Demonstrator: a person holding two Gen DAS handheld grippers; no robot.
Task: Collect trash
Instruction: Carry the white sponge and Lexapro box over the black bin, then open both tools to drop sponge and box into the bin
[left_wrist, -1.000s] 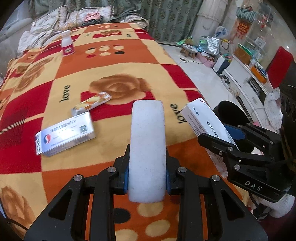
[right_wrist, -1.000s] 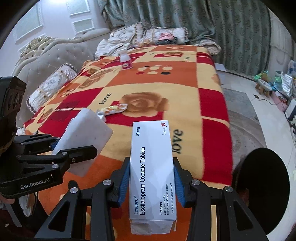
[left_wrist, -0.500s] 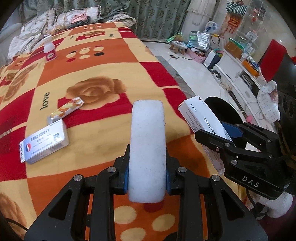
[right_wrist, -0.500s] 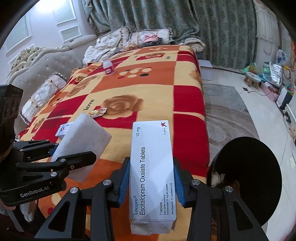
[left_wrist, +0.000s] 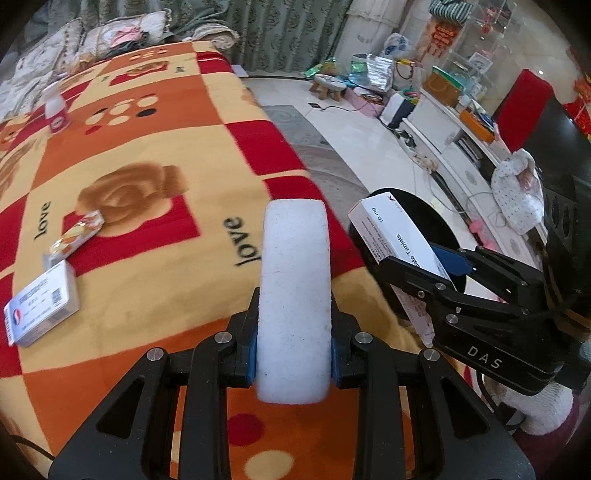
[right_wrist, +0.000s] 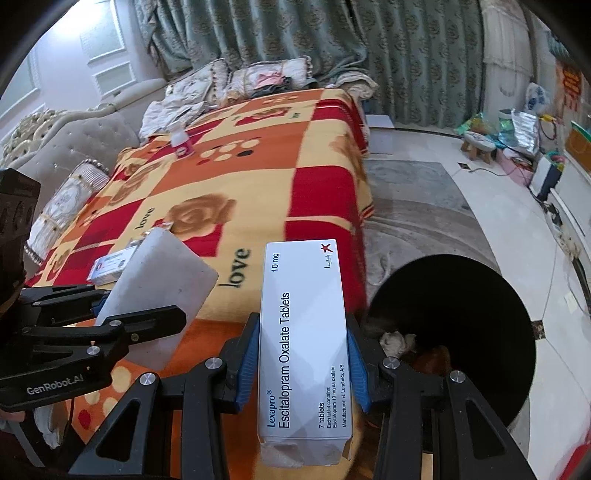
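My left gripper (left_wrist: 293, 354) is shut on a white foam block (left_wrist: 294, 291), held over the bed's near edge; the block also shows in the right wrist view (right_wrist: 162, 291). My right gripper (right_wrist: 301, 365) is shut on a white tablet box (right_wrist: 304, 343) labelled Escitalopram, held just left of a black round bin (right_wrist: 465, 332) on the floor beside the bed. The box (left_wrist: 391, 236) and bin (left_wrist: 439, 229) show at the right in the left wrist view. On the blanket lie a white-blue box (left_wrist: 40, 306), a yellow wrapper (left_wrist: 75, 236) and a small white bottle (left_wrist: 55, 107).
The bed has an orange, red and yellow rose blanket (left_wrist: 155, 155) with pillows (right_wrist: 207, 88) at its far end. A grey rug (right_wrist: 410, 206) and tiled floor lie to the right. A stool (right_wrist: 478, 144), bags and a low white cabinet (left_wrist: 454, 147) stand along the far right.
Both grippers have swung right, towards the bed's edge and the bin, each still holding its item. The bin now shows larger; the items on the blanket have slid left in view.
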